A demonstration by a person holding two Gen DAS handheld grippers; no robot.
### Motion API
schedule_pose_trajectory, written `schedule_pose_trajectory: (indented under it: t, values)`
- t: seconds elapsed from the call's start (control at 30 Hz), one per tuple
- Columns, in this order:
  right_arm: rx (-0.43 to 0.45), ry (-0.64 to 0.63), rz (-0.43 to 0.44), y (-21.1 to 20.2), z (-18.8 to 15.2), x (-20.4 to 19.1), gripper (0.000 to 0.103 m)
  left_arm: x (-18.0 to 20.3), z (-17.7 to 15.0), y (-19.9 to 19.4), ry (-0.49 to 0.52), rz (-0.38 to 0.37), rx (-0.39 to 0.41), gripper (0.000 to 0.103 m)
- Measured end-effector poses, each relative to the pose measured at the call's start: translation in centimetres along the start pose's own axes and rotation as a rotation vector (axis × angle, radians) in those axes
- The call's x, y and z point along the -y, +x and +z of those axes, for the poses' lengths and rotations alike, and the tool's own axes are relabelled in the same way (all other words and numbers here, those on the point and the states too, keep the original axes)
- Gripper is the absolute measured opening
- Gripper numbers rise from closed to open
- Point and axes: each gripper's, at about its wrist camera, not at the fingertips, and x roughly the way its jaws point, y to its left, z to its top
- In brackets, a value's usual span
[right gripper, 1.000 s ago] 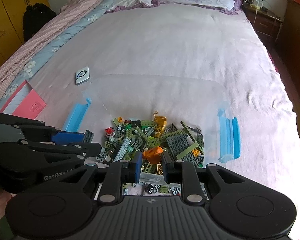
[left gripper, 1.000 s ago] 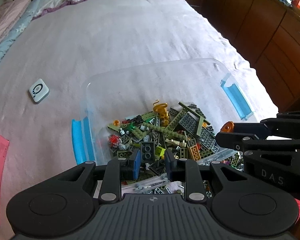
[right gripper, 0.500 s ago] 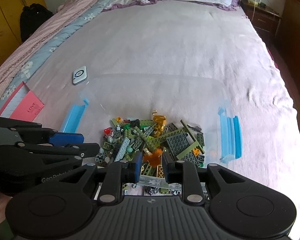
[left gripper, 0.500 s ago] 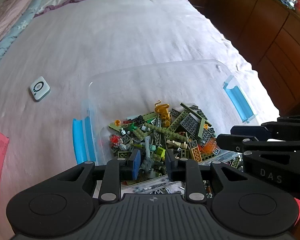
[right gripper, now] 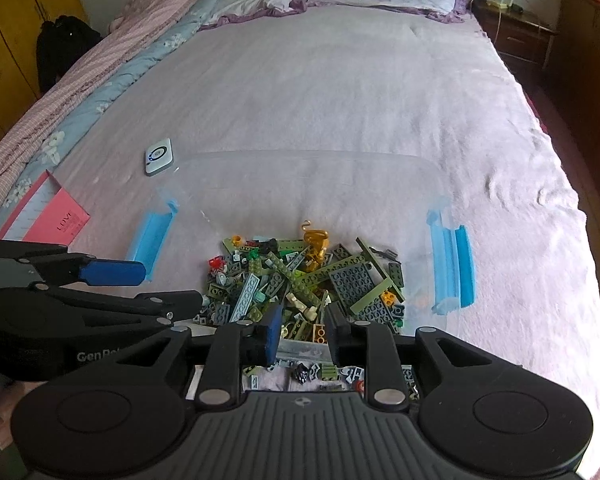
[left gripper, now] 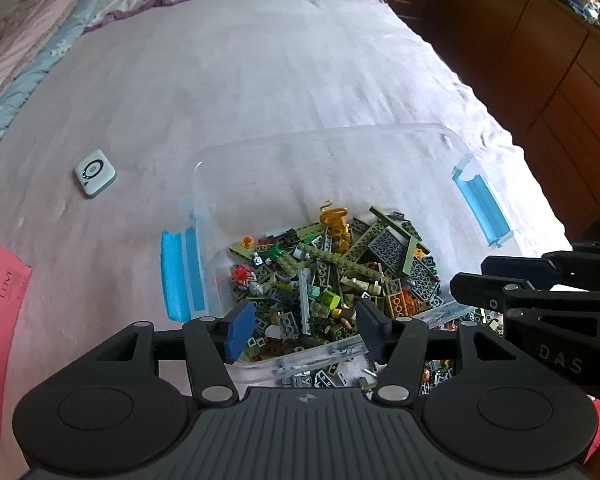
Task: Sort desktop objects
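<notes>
Since a second ago the orange brick has gone from the right gripper, whose jaws are opening with nothing between them, and the left gripper has spread much wider, its jaws also opening and empty. Both hover just over the near edge of the clear plastic bin on the bed, where the pile of building bricks lies heaped at the near end, with a few loose bricks on the bedspread just beneath the grippers. Farther left lie a pink card and a small white device.
</notes>
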Motion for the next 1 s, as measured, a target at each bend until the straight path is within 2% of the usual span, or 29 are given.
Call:
schedule_pose_trajectory:
  t: [0.33,0.5,0.6,0.77,0.83,1.0]
  values:
    - [0.008,0.012,-0.003,-1.8,-1.5,0.0,0.036,0.7,-1.2,-1.7,0.003,0.009,0.013,0.066]
    - [0.025,0.014,-0.010,-3.1,-2.1,0.1,0.042,0.7,-2.0,-3.0,-0.059,0.015,-0.001,0.073]
    - [0.029,0.016,-0.015,-3.9,-2.5,0.3,0.045,0.9,-2.5,-3.9,-0.083,0.020,-0.005,0.075]
    - [0.019,0.043,-0.019,-5.7,-3.1,0.3,0.052,1.3,-3.0,-6.3,-0.106,0.065,0.032,0.081]
    - [0.026,0.047,-0.018,-6.5,-3.4,0.3,0.056,1.3,-3.1,-7.2,-0.105,0.085,0.048,0.085]
    - [0.057,0.054,-0.031,-7.9,-3.8,0.7,0.073,1.5,-3.1,-8.9,-0.092,0.129,0.086,0.094]
